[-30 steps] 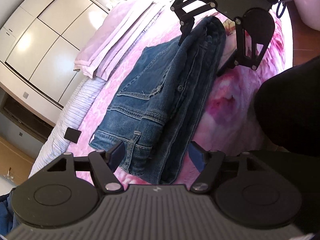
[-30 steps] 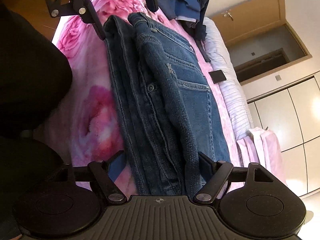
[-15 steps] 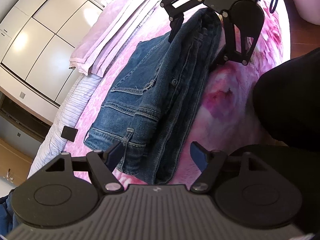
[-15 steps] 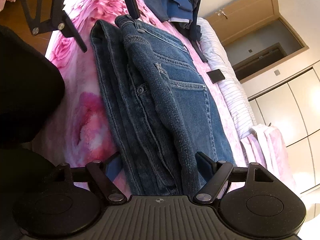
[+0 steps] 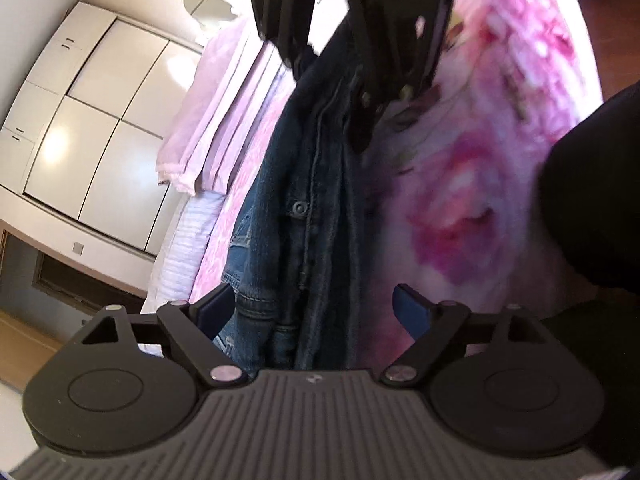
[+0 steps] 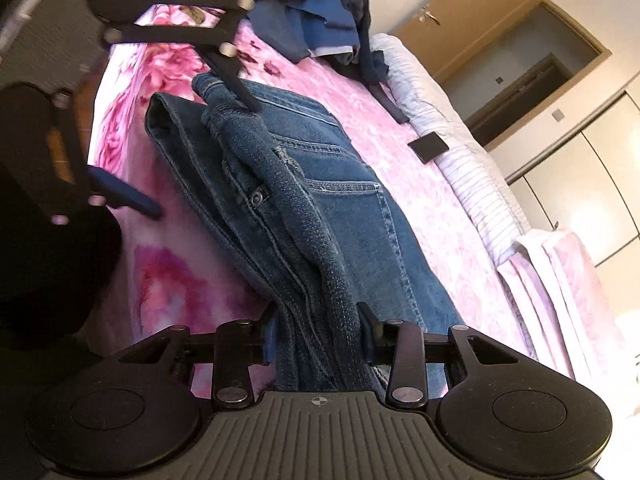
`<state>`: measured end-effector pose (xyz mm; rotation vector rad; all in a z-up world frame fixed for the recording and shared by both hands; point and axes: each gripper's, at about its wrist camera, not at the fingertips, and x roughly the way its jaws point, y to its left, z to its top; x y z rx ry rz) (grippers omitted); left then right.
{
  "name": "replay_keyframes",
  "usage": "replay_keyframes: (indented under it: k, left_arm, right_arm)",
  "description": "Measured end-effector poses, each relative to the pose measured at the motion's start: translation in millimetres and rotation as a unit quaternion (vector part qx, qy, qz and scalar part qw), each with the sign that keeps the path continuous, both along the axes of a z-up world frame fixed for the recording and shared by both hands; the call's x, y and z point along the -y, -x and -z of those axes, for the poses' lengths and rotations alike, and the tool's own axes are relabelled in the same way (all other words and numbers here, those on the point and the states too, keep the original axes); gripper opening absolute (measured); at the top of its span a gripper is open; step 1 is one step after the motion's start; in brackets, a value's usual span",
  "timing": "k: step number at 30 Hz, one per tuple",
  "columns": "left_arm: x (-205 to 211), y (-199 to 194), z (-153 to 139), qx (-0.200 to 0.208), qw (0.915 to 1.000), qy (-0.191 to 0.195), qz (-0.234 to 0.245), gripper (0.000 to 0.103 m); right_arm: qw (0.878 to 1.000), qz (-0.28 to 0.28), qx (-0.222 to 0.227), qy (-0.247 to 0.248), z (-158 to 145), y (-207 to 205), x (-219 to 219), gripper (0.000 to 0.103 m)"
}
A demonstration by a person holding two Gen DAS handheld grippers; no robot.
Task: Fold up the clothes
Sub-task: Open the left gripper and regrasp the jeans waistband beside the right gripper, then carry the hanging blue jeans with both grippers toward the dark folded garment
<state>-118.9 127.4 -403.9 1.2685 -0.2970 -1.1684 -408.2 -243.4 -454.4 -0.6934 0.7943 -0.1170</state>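
Note:
A pair of blue jeans (image 6: 320,200), folded lengthwise, lies on the pink floral bedspread (image 6: 168,280). My right gripper (image 6: 318,338) is shut on the near end of the jeans, with denim pinched between its pads. My left gripper (image 5: 312,306) is open, its fingers straddling the other end of the jeans (image 5: 304,208) without closing. The left gripper also shows in the right wrist view (image 6: 200,136), open at the far end of the jeans. The right gripper appears at the top of the left wrist view (image 5: 348,92), clamped on denim.
A heap of dark blue clothes (image 6: 320,12) lies at the bed's far end. A small black object (image 6: 428,146) rests on the striped sheet (image 6: 472,184). Folded pink bedding (image 5: 208,120) lies near the white wardrobe (image 5: 100,128). A dark-clothed leg (image 5: 592,208) is at the bedside.
My right gripper has shut on the near end of the jeans. Both grippers have moved closer to the jeans and to each other; the left stays open.

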Motion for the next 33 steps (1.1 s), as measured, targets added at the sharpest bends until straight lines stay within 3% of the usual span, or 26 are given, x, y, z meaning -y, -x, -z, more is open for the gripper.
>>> replay_keyframes:
  k: [4,6,9,11,13,22,33]
  left_arm:
    - [9,-12,3,0.023,0.9995,-0.014,-0.015,0.074]
    - [10,-18,4,0.007,0.9995,-0.029,-0.014,0.053]
    - [8,-23,1,-0.014,0.9993,-0.035,-0.008,0.041]
    - [8,-26,-3,-0.029,0.9988,-0.038,-0.008,0.039]
    - [9,-29,-6,-0.043,0.9982,-0.042,-0.009,0.039]
    - [7,-36,-13,-0.064,0.9961,-0.049,-0.037,0.039]
    - [3,-31,-14,-0.063,0.9958,-0.053,-0.04,0.04]
  right_arm:
    - [1.0,-0.003,-0.001,0.006,4,3,-3,0.037]
    - [1.0,-0.003,0.002,0.01,9,6,-6,0.038]
    - [0.999,-0.01,0.0,0.031,22,11,-11,0.045]
    - [0.998,-0.024,0.0,0.051,33,17,-17,0.055]
    - [0.997,-0.026,0.002,0.068,41,22,-16,0.057]
    - [0.992,-0.016,-0.007,0.129,61,26,-1,0.058]
    - [0.994,0.0,0.0,0.109,59,26,1,0.058]
